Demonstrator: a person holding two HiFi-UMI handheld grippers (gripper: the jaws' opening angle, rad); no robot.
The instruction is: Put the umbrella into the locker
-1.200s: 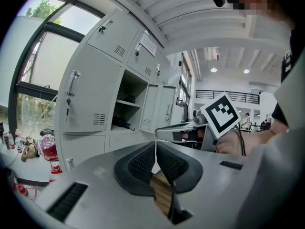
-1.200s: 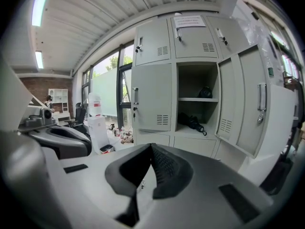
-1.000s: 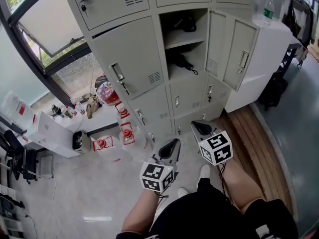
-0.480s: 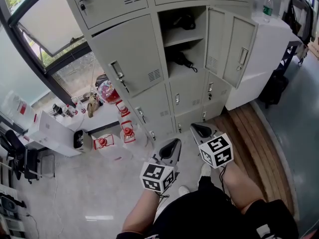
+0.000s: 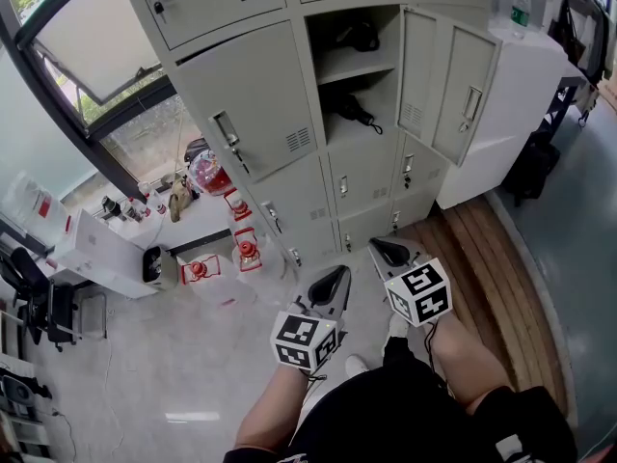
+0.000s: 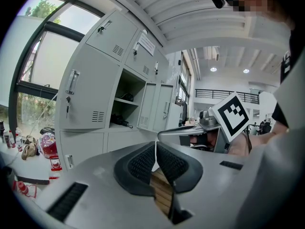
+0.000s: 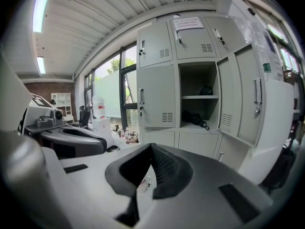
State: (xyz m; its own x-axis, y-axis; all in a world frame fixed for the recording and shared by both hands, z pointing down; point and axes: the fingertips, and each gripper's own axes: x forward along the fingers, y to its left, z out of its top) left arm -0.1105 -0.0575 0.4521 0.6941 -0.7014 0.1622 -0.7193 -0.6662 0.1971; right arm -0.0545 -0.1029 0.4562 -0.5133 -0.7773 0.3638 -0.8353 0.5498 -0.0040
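The umbrella (image 5: pixel 352 114), black and folded, lies on the lower shelf of the open locker (image 5: pixel 253 104) compartment, well ahead of both claws. On the shelf above it sits another dark bundle (image 5: pixel 359 39), perhaps a bag; it is too small to tell. An open door (image 5: pixel 463 95) stands swung wide, ahead and to the right of the right claw (image 5: pixel 388 251). That claw is closed, with nothing between its jaws. The left claw (image 5: pixel 333 280), just beside it on its left, is likewise closed and empty. Small red lanterns (image 5: pixel 248 254) stand on the floor to the left of the left claw, at the locker's foot.
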